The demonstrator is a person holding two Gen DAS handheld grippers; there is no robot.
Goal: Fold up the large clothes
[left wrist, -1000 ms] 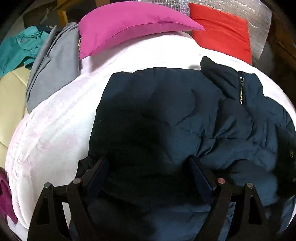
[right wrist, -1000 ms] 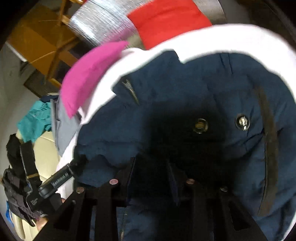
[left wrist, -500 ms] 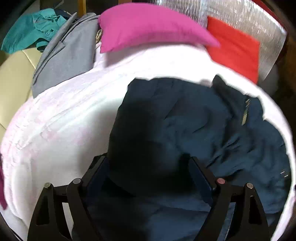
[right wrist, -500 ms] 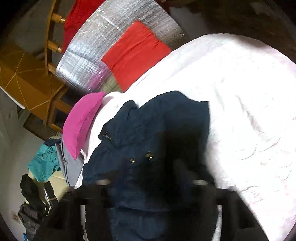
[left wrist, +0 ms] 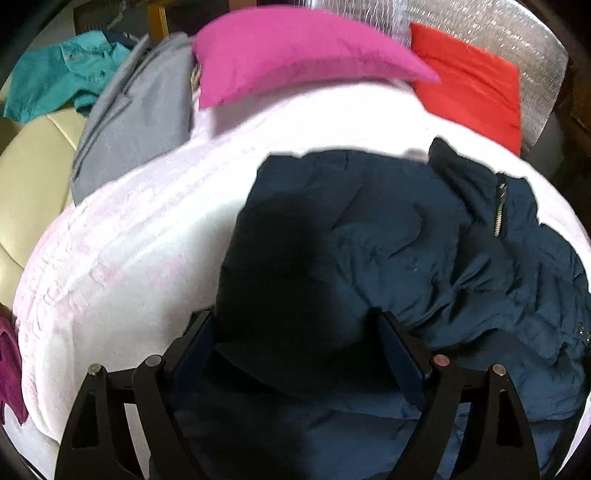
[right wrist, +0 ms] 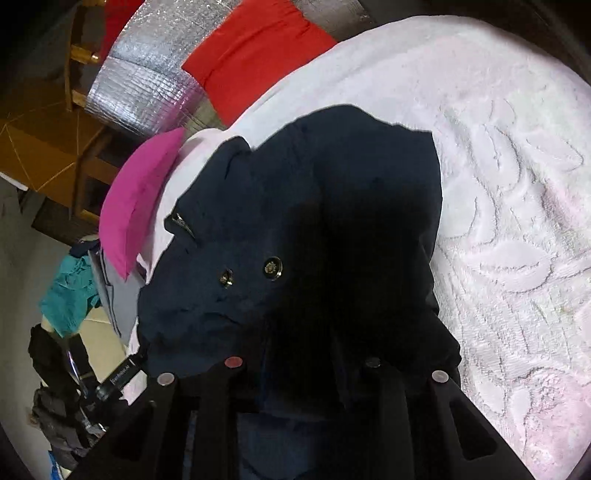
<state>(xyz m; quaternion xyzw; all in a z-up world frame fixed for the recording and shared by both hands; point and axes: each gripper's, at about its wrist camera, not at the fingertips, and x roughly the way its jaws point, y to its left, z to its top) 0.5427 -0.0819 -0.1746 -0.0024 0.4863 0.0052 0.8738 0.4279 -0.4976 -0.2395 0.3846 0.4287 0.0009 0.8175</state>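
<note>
**Navy jacket on white bedspread, both hand-held grippers engaged**

White textured bedspread (left wrist: 122, 251): filled most of both views, its embossed pattern plain at 3 o'clock in the right wrist view.

Navy jacket (left wrist: 388, 236): lay crumpled on the bedspread, from centre toward 4 o'clock in the left wrist view; zip (left wrist: 500, 206) at 2 o'clock, two metal snaps (right wrist: 272, 266) near centre in the right wrist view.

Pink pillow (left wrist: 295, 51): at 12 o'clock, at the bedspread's far edge. Red cushion (left wrist: 472, 81): at 1 o'clock, against a silver foil sheet (left wrist: 480, 22).

Grey garment (left wrist: 136, 118): at 10 o'clock, beside the pillow. Teal garment (left wrist: 62, 74): at 11 o'clock, beyond the grey one.

Left hand-held gripper (left wrist: 295, 332): at 6 o'clock, jaws wide apart, a dark fold of jacket bulging between them; whether the pads pressed it could not be told.

Right hand-held gripper (right wrist: 303, 354): at 6 o'clock, jaws had just been closing, now narrow and clamped on a bunch of jacket fabric.
</note>
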